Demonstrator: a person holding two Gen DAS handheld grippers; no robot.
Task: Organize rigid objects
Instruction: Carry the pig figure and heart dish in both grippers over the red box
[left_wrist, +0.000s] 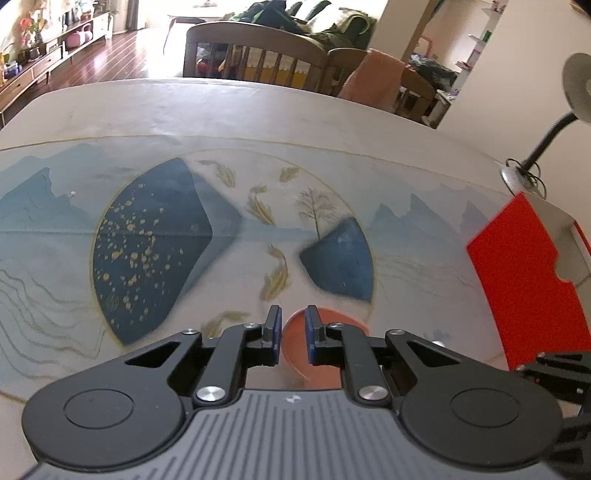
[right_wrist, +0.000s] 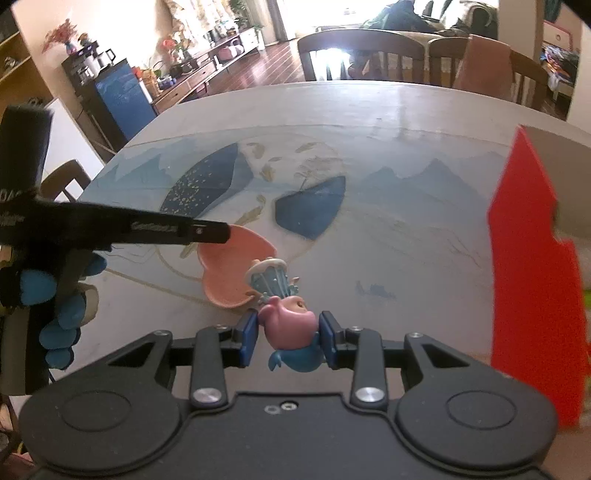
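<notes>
My right gripper (right_wrist: 288, 338) is shut on a pink and blue pig figurine (right_wrist: 291, 332) that carries a pale blue umbrella-like piece (right_wrist: 267, 277), held above the table. My left gripper (left_wrist: 293, 332) has its blue pads (left_wrist: 309, 332) close on either side of the rim of an orange-pink bowl (left_wrist: 295, 350). The bowl also shows in the right wrist view (right_wrist: 229, 269), tilted, with the left gripper's black finger (right_wrist: 184, 230) on its far rim. A red box (left_wrist: 524, 280) stands at the right; it also shows in the right wrist view (right_wrist: 532, 288).
The table carries a painted mat (left_wrist: 155, 240) with blue mountains and gold fish. A gooseneck lamp (left_wrist: 546, 140) stands at the far right corner. Wooden chairs (left_wrist: 258, 55) line the far table edge. A blue-gloved hand (right_wrist: 55, 314) holds the left gripper.
</notes>
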